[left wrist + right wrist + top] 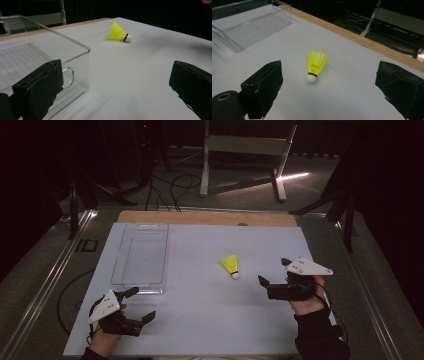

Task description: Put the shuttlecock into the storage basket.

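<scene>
A: What is the yellow thing made of?

B: It's a shuttlecock [231,266]: a flared skirt of thin, ribbed, translucent neon-yellow plastic, a narrow black band, then a small rounded white cap [311,79] at the narrow end. It lies on its side on the smooth, matte white table sheet [200,320], right of centre.

A: Which way does it point?

B: In the high view its long axis runs nearly front to back, a little slanted. The white cap faces the person's edge of the table and the open skirt faces the far wooden edge strip [200,217]. In the right gripper view the cap is nearest the camera, with the skirt opening away.

A: And the grippers?

B: The right gripper [272,277] sits just right of the shuttlecock, jaws spread wide and holding nothing; its black, rough padded faces frame the shuttlecock without touching it. The left gripper [137,304] is at the near left, also spread and empty, well apart from the shuttlecock.

A: What's beside the left one?

B: A clear, hard plastic bin [120,255], rectangular with rounded corners, a faintly ribbed floor and a moulded handle loop at its near end, just beyond the left gripper.
</scene>
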`<state>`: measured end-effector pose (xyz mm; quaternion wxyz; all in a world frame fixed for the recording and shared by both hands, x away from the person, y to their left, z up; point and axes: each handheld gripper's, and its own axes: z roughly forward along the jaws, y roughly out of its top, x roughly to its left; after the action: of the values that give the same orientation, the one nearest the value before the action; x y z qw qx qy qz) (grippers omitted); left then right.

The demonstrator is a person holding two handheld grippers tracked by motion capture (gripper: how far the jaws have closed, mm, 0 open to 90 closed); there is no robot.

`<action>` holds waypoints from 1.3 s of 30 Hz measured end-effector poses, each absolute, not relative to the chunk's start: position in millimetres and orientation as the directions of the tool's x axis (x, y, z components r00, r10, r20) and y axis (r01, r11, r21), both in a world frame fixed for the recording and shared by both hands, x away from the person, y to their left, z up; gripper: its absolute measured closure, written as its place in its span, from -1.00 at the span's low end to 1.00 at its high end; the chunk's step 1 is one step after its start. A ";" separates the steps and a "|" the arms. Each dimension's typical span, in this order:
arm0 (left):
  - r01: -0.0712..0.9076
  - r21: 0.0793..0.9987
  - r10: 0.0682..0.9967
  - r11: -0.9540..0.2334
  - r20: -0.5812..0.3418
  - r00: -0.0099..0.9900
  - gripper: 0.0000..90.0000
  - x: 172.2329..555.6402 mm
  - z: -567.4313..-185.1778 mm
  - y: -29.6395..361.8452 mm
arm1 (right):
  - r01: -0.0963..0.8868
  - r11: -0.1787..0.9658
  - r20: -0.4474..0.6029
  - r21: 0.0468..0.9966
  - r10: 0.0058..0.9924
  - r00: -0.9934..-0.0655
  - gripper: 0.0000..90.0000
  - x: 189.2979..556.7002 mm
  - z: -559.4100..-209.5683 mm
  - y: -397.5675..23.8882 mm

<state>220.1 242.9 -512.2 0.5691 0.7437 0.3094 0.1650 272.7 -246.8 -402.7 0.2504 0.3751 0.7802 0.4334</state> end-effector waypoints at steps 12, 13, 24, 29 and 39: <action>0.269 0.949 0.647 -0.166 -0.101 0.756 -1.00 219.7 -512.2 242.4 | 0.353 0.394 -0.097 0.849 0.772 -0.629 -0.83 296.0 -392.7 -215.5; 0.270 0.948 0.647 -0.166 -0.102 0.756 -1.00 219.6 -512.2 242.3 | 0.351 0.396 -0.095 0.849 0.767 -0.634 -0.83 297.9 -392.8 -212.3; 0.268 0.949 0.643 -0.168 -0.100 0.759 -1.00 219.5 -512.1 242.2 | 0.390 0.395 -0.061 0.832 0.763 -0.643 -0.83 315.4 -399.3 -187.6; 0.269 0.948 0.640 -0.169 -0.102 0.761 -1.00 219.5 -512.2 241.9 | 0.407 0.394 -0.046 0.824 0.763 -0.645 -0.83 322.7 -405.1 -178.9; 0.268 0.947 0.636 -0.175 -0.099 0.765 -1.00 219.2 -512.1 241.5 | 0.450 0.406 -0.032 0.795 0.770 -0.637 -0.83 335.1 -421.8 -160.9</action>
<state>219.2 241.5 -512.1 0.5668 0.7491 0.3019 0.1624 335.1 -160.9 -421.8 0.2018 0.3749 0.8137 0.3958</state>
